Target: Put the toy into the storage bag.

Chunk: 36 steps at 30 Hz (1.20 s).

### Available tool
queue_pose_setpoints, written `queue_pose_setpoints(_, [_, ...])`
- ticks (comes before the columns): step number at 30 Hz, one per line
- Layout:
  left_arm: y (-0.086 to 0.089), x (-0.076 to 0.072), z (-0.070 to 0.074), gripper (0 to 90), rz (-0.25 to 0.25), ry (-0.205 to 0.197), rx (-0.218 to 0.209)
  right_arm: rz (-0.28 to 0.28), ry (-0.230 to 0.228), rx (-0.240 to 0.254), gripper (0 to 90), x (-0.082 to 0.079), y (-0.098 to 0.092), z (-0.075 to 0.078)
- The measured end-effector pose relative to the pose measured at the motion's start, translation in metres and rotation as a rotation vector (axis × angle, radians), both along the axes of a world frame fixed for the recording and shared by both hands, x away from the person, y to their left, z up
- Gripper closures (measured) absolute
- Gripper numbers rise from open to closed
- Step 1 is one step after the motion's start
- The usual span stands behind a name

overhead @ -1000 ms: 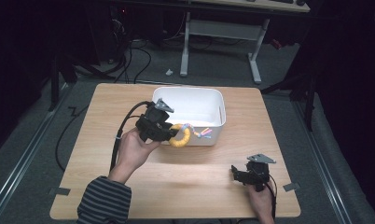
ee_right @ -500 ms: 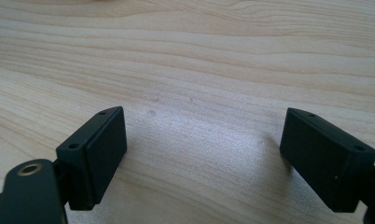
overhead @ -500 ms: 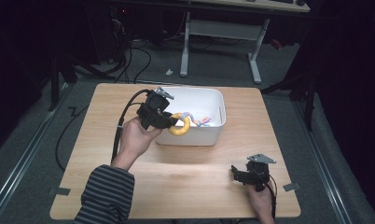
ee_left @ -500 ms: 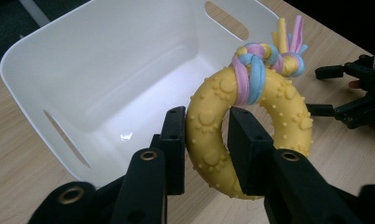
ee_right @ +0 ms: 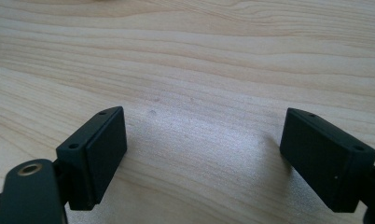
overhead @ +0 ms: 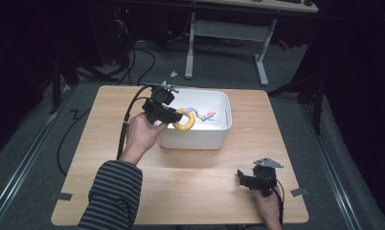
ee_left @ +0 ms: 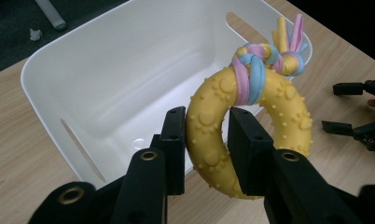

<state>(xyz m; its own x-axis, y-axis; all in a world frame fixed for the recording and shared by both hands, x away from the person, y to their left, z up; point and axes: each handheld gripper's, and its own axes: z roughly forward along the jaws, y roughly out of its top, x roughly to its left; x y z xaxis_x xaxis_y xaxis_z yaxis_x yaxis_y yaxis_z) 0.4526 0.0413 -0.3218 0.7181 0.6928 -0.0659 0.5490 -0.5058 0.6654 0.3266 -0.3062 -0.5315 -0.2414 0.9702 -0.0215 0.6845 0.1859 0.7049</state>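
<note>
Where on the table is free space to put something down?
Bare wood lies left of the white bin, and in front of it, between the bin and the right gripper. It is crowded at the bin, where the left gripper holds the yellow ring toy.

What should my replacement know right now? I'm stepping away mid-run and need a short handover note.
Left gripper: shut on the yellow ring toy, held above the near rim of the white bin.
Right gripper: open, holding nothing, low over the table at its near right.
Done: toy picked up and brought to the bin.
Left, likely: move it over the bin's middle, open the gripper, pull back. The bin looks empty otherwise.
</note>
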Motion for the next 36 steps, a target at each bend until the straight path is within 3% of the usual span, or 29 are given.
queue_pose_setpoints(15, [0.001, 0.022, -0.014, 68.3, 0.071, 0.027, 0.002, 0.001, 0.0, 0.0, 14.6, 0.0, 0.0, 0.0])
queue_pose_setpoints(36, [-0.012, 0.042, -0.039, 68.3, 0.099, 0.068, 0.045, 0.0, 0.002, 0.002, 14.6, 0.0, 0.0, 0.0])
